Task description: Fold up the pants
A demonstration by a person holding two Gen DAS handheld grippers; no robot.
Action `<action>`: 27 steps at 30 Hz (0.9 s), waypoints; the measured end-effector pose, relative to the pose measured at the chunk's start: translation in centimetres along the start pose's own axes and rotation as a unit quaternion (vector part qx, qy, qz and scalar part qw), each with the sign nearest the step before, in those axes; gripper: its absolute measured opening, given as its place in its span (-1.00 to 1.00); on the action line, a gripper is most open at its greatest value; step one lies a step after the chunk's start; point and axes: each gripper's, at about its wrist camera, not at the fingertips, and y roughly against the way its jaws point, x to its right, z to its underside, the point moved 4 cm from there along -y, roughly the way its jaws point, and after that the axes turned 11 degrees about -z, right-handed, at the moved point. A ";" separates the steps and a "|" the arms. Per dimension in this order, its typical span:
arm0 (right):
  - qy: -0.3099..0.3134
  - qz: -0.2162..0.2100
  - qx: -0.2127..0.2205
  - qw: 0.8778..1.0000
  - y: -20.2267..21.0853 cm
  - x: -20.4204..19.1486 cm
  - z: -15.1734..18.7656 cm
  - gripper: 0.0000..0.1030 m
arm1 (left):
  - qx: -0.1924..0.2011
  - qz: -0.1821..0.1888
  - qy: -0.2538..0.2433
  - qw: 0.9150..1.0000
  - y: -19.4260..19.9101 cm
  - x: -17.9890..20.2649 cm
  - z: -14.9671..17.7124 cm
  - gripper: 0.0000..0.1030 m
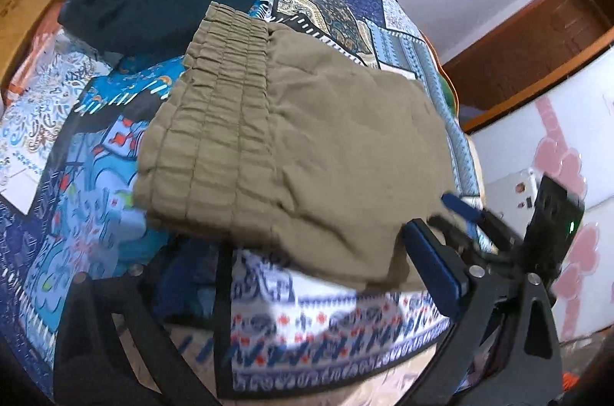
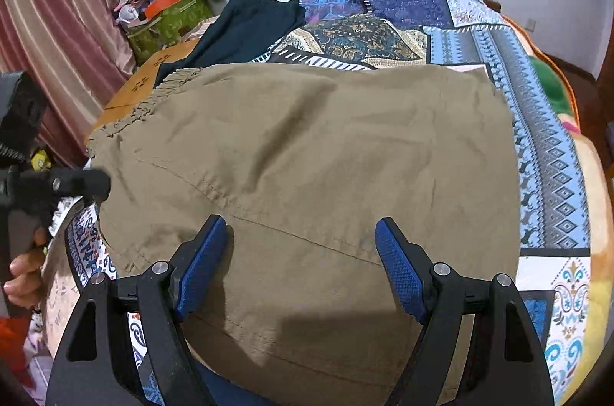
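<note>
The right tool [image 2: 299, 264] is hovering over the near part of the pants [image 2: 307, 152], its blue pads standing wide apart with nothing between them. The left tool [image 2: 82, 183] is showing in the right wrist view as a dark, blurred tip at the left edge of the pants; in its own view its fingers are only a blurred frame at the bottom, so I cannot tell if they are apart or together.

The pants are lying already folded into a thick khaki packet on the bed [image 2: 545, 152], on its patchwork cover, with the gathered waistband [image 1: 215, 106] toward the far left. The cloth is looking light, soft and limp, not slippery, so it will probably sag and slide open if it is lifted by one layer. In my judgement, the best hold is pinching all layers together at the near edge or corners.

I am seeing no label or readable writing.

A dark garment [image 2: 245, 26] is lying beyond, apart from the pants.
</note>
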 end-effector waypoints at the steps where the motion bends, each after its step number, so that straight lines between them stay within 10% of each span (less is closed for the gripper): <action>1: -0.002 -0.003 0.000 1.000 0.0 0.0 0.0 0.48 | -0.001 0.001 0.006 1.000 -0.2 0.0 -0.4 0.96; 4: -0.005 -0.006 -0.002 1.000 0.0 0.1 0.1 0.48 | -0.004 0.004 0.024 1.000 -0.6 -0.3 -1.7 0.93; 10: -0.006 -0.005 0.000 1.000 0.2 0.0 0.2 0.49 | 0.017 -0.040 0.045 0.998 -0.1 -2.1 -3.3 -0.09; 17: -0.026 -0.018 0.012 0.999 1.4 0.5 1.0 0.49 | 0.102 -0.117 0.015 0.988 3.9 -2.0 -2.8 -0.28; 27: -0.039 0.000 0.012 0.999 3.7 2.1 3.3 0.49 | 0.239 -0.319 -0.123 0.909 9.9 1.7 -1.9 -0.28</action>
